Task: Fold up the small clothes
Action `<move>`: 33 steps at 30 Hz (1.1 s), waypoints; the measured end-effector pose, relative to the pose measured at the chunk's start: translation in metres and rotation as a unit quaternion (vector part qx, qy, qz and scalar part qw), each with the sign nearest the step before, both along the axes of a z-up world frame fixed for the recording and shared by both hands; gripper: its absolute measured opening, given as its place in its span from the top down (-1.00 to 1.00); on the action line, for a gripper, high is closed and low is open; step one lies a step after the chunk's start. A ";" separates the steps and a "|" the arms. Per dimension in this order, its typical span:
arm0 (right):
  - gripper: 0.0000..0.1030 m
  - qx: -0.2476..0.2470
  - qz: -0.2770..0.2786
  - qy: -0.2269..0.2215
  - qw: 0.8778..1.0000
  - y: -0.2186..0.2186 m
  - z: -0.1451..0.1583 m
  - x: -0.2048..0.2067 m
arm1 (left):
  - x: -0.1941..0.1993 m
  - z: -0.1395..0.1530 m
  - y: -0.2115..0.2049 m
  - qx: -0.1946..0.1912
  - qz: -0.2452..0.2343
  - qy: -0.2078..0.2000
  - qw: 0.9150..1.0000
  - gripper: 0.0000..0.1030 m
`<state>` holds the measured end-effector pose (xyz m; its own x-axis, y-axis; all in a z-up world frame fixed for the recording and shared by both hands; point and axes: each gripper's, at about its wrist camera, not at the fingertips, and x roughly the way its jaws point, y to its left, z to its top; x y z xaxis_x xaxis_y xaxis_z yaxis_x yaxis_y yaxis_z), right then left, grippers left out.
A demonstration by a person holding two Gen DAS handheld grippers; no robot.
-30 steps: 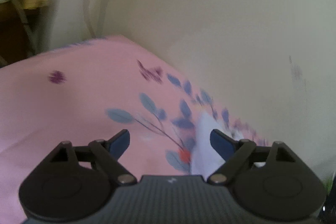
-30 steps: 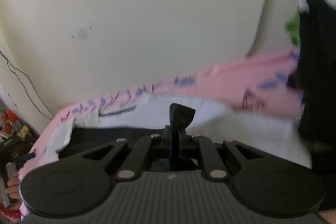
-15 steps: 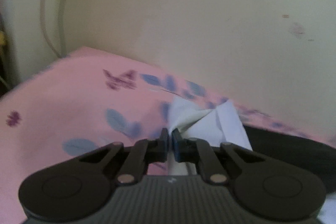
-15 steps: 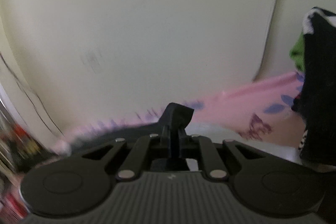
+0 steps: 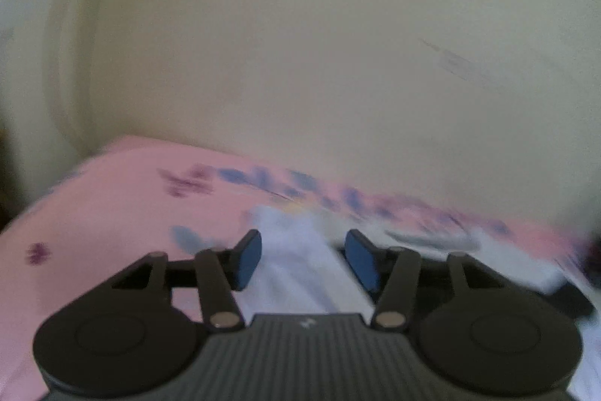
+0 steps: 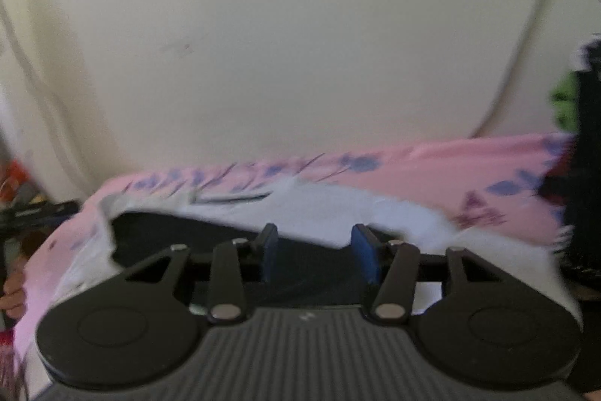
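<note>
Pink floral sheet point(image 6: 432, 171) under rumpled white-and-black garment point(image 6: 323, 209); both grippers point(image 5: 304, 260) point(image 6: 315, 250) parted, gripping nothing.

Two grippers are seen: the left gripper point(image 5: 303, 260) and the right gripper point(image 6: 319, 250), each with two blue pads. One white garment point(image 6: 323, 209) with a black part is counted, spread on one pink floral sheet point(image 6: 432, 171). One dark hanging garment point(image 6: 586, 175) is seen at the right edge, and one hand point(image 6: 13, 292) at the left edge.
</note>
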<state>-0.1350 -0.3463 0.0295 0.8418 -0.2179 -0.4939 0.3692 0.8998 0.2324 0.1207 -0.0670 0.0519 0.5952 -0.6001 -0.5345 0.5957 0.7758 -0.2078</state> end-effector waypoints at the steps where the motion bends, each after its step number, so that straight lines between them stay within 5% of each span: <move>1: 0.29 0.000 0.011 0.016 1.000 0.004 -0.007 0.006 | -0.003 -0.004 -0.007 0.012 -0.042 0.008 0.999 -0.03; 4: 0.86 -0.020 -0.008 0.103 0.994 -0.006 -0.040 0.021 | -0.009 -0.027 -0.027 0.103 -0.116 0.015 0.988 -0.03; 5: 1.00 -0.034 -0.016 0.088 0.995 -0.011 -0.042 0.014 | -0.008 -0.039 -0.032 0.137 -0.133 0.012 0.981 -0.10; 9: 1.00 0.000 -0.089 0.073 0.993 -0.035 -0.032 -0.018 | 0.004 -0.040 -0.020 0.120 -0.145 0.017 0.982 -0.09; 12: 0.65 0.011 -0.111 0.035 0.993 -0.043 -0.014 -0.063 | 0.013 -0.032 -0.010 0.096 -0.130 0.022 0.987 -0.08; 15: 0.53 0.028 -0.145 -0.019 0.989 -0.047 0.006 -0.127 | 0.015 -0.019 0.006 0.009 -0.114 0.037 0.993 -0.13; 17: 0.46 0.037 -0.180 -0.041 0.982 -0.049 0.012 -0.169 | 0.021 -0.012 0.013 -0.053 -0.105 0.055 0.992 -0.18; 21: 0.10 0.068 -0.268 -0.078 0.958 -0.056 0.012 -0.245 | 0.027 -0.018 0.009 -0.102 -0.082 0.094 0.987 -0.19; 26: 0.05 0.192 -0.308 -0.157 0.918 -0.071 -0.011 -0.297 | 0.043 -0.045 -0.005 -0.088 -0.053 0.152 0.983 -0.19; 30: -0.19 0.242 -0.315 -0.166 0.902 -0.085 -0.029 -0.277 | 0.048 -0.056 -0.011 -0.069 -0.042 0.157 0.984 -0.14; 33: -0.19 0.246 -0.333 -0.165 0.895 -0.101 -0.040 -0.256 | 0.045 -0.056 -0.013 -0.060 -0.046 0.146 0.986 -0.14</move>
<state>-0.3906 -0.4471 -0.0102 0.7235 -0.5500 -0.4173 0.6244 0.2636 0.7353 0.1660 -0.0801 -0.0041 0.3670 -0.7138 -0.5965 0.5628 0.6810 -0.4685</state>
